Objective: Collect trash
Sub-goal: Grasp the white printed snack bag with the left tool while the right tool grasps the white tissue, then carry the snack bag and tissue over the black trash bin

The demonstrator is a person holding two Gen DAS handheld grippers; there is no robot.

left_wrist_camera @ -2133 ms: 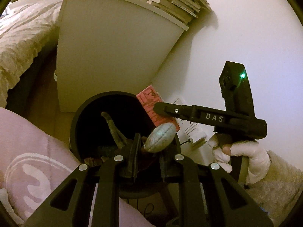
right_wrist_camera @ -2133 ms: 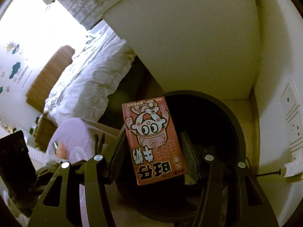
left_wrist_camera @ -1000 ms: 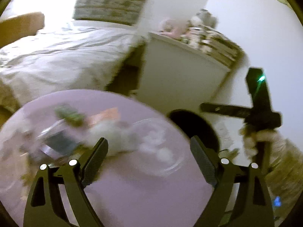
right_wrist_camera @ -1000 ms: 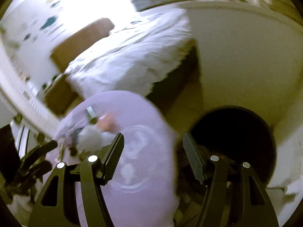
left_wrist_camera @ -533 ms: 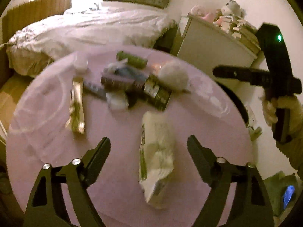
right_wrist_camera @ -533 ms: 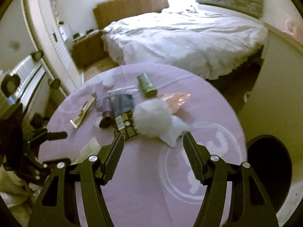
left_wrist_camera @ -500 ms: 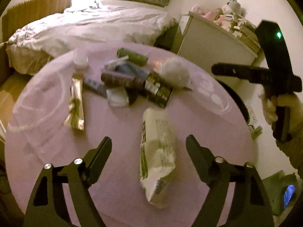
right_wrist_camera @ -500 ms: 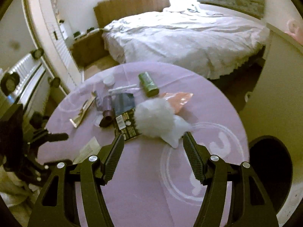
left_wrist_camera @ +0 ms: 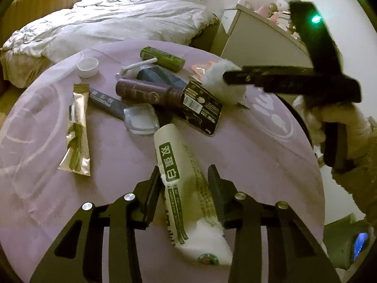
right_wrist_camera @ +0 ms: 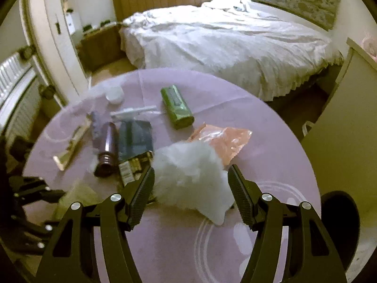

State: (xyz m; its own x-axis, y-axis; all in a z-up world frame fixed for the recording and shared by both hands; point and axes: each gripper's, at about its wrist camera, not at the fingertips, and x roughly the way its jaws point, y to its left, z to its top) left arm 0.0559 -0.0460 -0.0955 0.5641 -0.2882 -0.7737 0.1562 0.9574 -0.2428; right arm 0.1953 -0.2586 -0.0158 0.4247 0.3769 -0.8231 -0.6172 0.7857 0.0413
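Pick-up step. Left gripper [left_wrist_camera: 185,176] closing around white packet [left_wrist_camera: 186,188] near tabletop [left_wrist_camera: 259,155] front edge. Right gripper [right_wrist_camera: 190,184] spread around white wad [right_wrist_camera: 188,176] mid-tabletop. Next: complete pinch, lift, carry to bin [right_wrist_camera: 341,214].

light: dim, yellowish, window glare blown out beyond the bed [right_wrist_camera: 231,35] | blur: right view soft, left sharper | edges: strong fisheye bending, black corners

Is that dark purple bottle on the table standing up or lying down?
Lying down. The purple bottle rests on its side on the table, among other litter, with its threaded neck showing no cap.
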